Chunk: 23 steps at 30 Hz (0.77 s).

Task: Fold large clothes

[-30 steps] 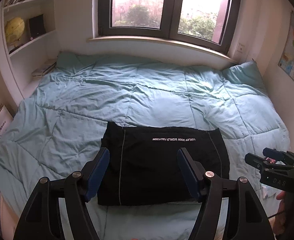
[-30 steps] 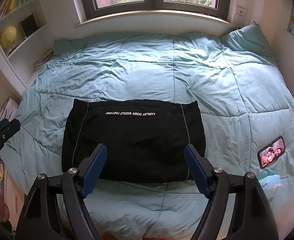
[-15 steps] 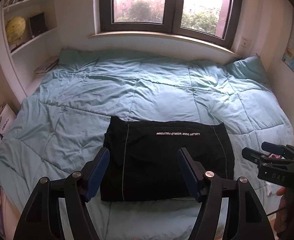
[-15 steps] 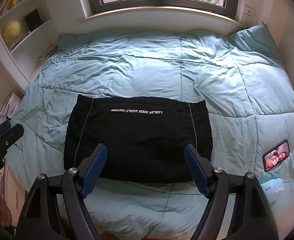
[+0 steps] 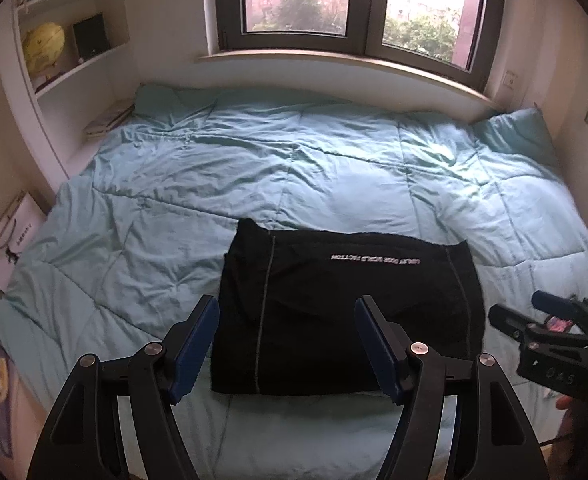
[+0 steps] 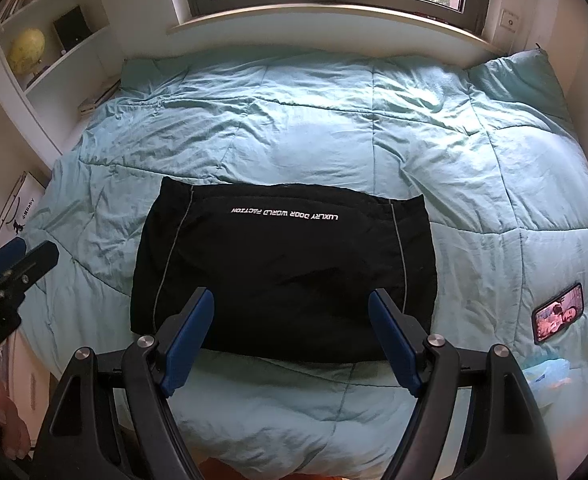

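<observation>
A black garment (image 5: 346, 308) (image 6: 282, 268) lies folded into a flat rectangle near the front edge of the bed, with white lettering across its far part and thin pale piping down each side. My left gripper (image 5: 286, 344) hovers above the garment's near left part, jaws open, nothing between its blue pads. My right gripper (image 6: 292, 332) hangs over the near edge of the garment, also open and empty. In the left wrist view the right gripper (image 5: 534, 320) shows at the right edge; in the right wrist view the left gripper (image 6: 18, 256) shows at the left edge.
A light teal quilt (image 6: 334, 128) covers the bed under a window (image 5: 354, 4). A phone (image 6: 558, 314) with a lit screen lies on the quilt at the right, a plastic bag (image 6: 546, 372) near it. Shelves (image 5: 66, 48) with a globe stand at the left, a pillow (image 6: 518, 80) at the far right.
Both views have drifted slightly, so the garment sits a little lower and further right in the left wrist view. The garment itself has not moved. Both grippers stay open.
</observation>
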{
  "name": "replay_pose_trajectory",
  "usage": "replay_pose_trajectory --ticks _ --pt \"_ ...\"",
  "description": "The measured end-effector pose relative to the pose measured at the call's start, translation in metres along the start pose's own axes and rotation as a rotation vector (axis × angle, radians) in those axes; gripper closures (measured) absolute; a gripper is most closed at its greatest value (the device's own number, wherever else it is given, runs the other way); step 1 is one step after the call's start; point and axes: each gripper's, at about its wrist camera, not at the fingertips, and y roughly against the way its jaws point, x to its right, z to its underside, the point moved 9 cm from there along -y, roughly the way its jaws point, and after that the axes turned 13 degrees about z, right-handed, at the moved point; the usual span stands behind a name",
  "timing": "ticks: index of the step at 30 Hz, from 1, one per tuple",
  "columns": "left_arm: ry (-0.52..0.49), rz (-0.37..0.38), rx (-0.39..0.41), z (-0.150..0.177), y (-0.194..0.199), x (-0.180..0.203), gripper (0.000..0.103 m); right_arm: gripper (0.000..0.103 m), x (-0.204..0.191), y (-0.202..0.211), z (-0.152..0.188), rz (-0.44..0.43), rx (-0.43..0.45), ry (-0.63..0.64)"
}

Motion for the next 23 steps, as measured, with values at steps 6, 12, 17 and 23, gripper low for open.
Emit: replay_pose_trajectory --ticks 6,12,17,23 --pt "0.043 -0.002 -0.021 0.000 -0.006 -0.002 0.031 0.022 -0.007 -0.003 0.001 -0.004 -0.008 0.017" --pt "0.018 -0.045 -0.019 -0.004 -0.007 -0.002 0.031 0.022 -0.009 -0.008 0.002 -0.003 -0.025 0.020" --pt "0.020 -0.058 -0.029 -0.003 -0.010 -0.004 0.031 0.022 -0.012 -0.009 0.000 -0.021 -0.025 0.019" --pt "-0.010 -0.085 -0.018 -0.003 -0.009 -0.004 0.031 0.022 -0.016 -0.013 0.002 -0.021 -0.030 0.035"
